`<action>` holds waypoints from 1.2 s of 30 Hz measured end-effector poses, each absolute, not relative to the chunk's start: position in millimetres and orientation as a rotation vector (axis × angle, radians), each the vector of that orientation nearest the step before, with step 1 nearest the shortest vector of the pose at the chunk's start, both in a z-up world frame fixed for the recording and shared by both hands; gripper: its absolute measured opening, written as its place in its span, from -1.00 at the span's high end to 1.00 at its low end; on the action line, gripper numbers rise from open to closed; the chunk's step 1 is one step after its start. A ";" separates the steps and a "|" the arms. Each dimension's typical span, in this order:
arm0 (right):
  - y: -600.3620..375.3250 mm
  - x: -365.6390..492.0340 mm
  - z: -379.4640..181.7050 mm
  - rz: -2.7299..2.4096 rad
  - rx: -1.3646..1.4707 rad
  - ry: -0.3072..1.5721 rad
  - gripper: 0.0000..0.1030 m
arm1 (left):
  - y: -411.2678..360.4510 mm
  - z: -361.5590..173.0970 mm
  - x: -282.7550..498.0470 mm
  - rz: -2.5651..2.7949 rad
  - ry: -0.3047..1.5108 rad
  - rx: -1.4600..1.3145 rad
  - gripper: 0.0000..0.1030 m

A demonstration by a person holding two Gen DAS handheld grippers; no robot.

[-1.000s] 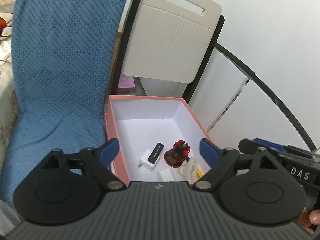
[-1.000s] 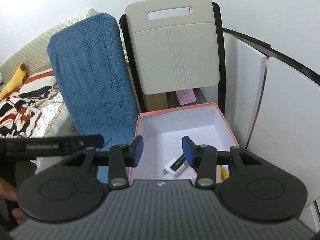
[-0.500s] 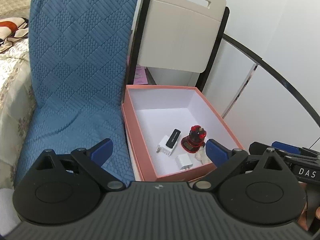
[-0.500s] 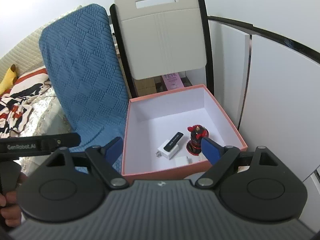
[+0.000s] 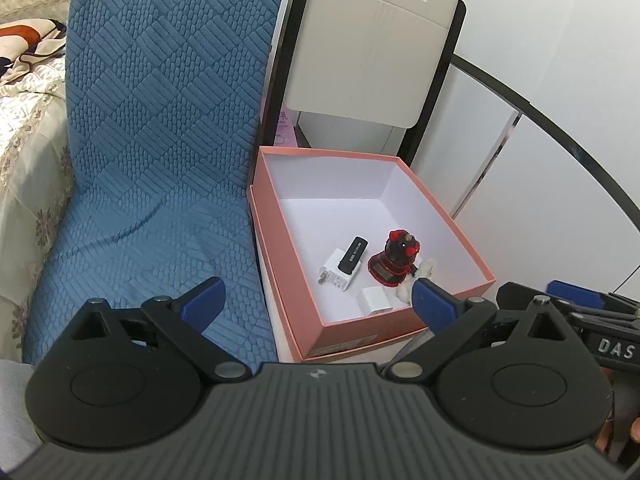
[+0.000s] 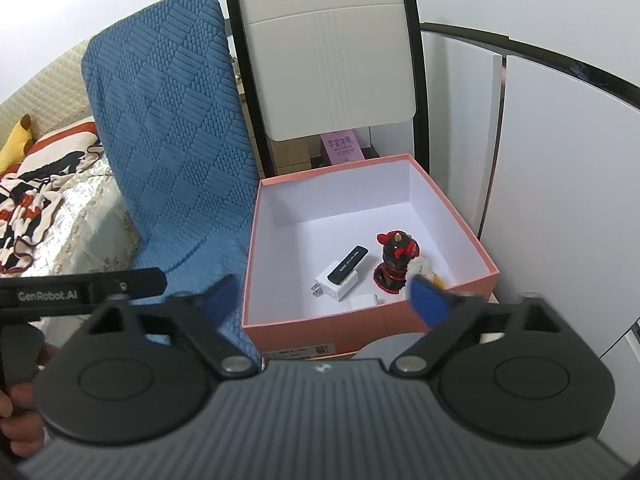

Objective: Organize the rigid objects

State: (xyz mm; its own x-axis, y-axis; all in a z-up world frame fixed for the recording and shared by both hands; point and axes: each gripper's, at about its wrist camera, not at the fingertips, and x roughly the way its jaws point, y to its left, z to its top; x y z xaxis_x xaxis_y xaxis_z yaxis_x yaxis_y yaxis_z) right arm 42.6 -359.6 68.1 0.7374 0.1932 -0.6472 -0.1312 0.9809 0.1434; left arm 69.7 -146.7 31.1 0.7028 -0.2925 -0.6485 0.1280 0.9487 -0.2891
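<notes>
A pink box (image 5: 288,268) with a white inside stands open in front of both grippers. In it lie a white charger (image 5: 334,278) with a black stick (image 5: 353,255) across it, a red and black figurine (image 5: 396,262), a small white adapter (image 5: 375,300) and a white fluffy piece (image 5: 426,270). My left gripper (image 5: 316,300) hangs open above the box's near corner, holding nothing. The right wrist view shows the same box (image 6: 320,328), charger (image 6: 338,286) and figurine (image 6: 394,258). My right gripper (image 6: 324,298) is over the near wall, its jaws opening wide with nothing gripped.
A blue quilted cushion (image 5: 160,140) leans left of the box. A beige folded chair (image 5: 372,40) stands behind it. White cabinet panels (image 5: 520,200) close off the right side. A bed with a patterned blanket (image 6: 48,200) lies far left.
Both grippers have drawn back from the box, so all of it now shows. The right jaws went from nearly shut to wide; the left jaws widened a little.
</notes>
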 end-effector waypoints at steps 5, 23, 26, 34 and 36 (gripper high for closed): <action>-358.8 40.0 65.1 0.183 0.084 0.715 -1.00 | -144.2 27.0 66.9 -0.227 0.751 -0.242 -0.97; -355.5 34.5 59.9 0.177 0.058 0.719 -1.00 | -136.6 26.1 53.6 -0.192 0.743 -0.245 -0.97; -355.6 33.9 60.0 0.173 0.057 0.718 -1.00 | -135.9 27.7 51.7 -0.199 0.735 -0.249 -0.97; -349.9 31.6 61.6 0.181 0.040 0.715 -1.00 | -135.3 29.7 48.4 -0.199 0.727 -0.252 -0.97; -349.2 31.5 61.4 0.180 0.038 0.716 -1.00 | -135.8 29.9 47.3 -0.200 0.725 -0.247 -0.97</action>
State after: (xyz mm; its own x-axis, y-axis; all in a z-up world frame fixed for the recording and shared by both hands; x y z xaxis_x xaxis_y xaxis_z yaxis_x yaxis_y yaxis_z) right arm 31.5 -349.2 61.4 0.7396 0.1773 -0.6492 -0.1515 0.9838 0.0961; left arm 47.3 -135.8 29.9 0.7315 -0.2645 -0.6285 0.0948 0.9522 -0.2904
